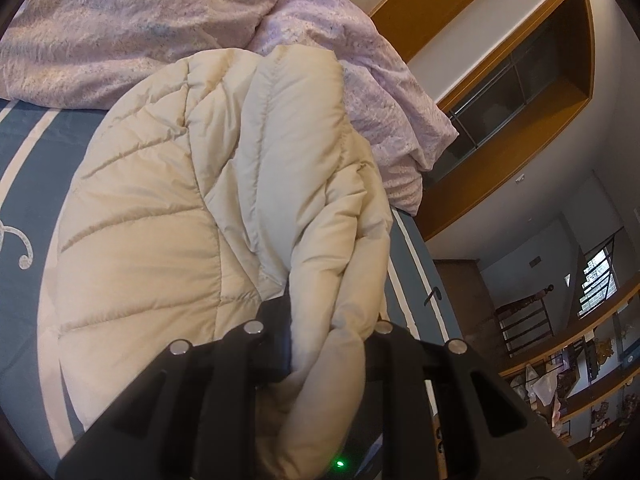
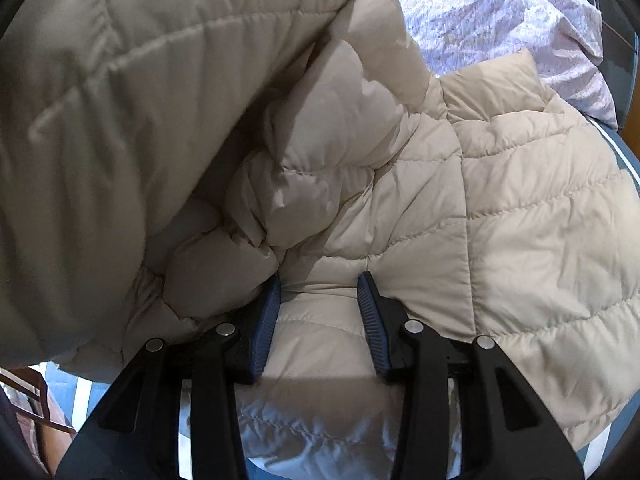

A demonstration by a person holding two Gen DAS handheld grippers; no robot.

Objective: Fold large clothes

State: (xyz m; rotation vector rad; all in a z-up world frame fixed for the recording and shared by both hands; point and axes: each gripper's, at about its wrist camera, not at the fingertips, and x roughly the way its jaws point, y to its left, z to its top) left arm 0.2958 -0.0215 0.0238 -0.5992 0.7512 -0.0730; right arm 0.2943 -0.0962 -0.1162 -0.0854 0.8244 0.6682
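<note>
A cream quilted puffer jacket (image 1: pixel 160 208) lies spread on a bed with a grey-blue and white striped cover (image 1: pixel 24 152). In the left wrist view my left gripper (image 1: pixel 328 322) is shut on a thick rolled fold of the jacket, which bulges up between its black fingers (image 1: pixel 274 332). In the right wrist view the jacket (image 2: pixel 520 220) fills the frame. My right gripper (image 2: pixel 322 292) has its blue pads (image 2: pixel 266 320) set against a puffy panel that fills the gap between them down to the gripper's body. A lifted, blurred part of the jacket hangs close at upper left.
A crumpled lilac duvet (image 1: pixel 140 20) lies along the far side of the bed, behind the jacket. The bed's edge (image 1: pixel 416 264) runs at the right, with a wooden-framed opening (image 1: pixel 520 92), a door and shelves beyond.
</note>
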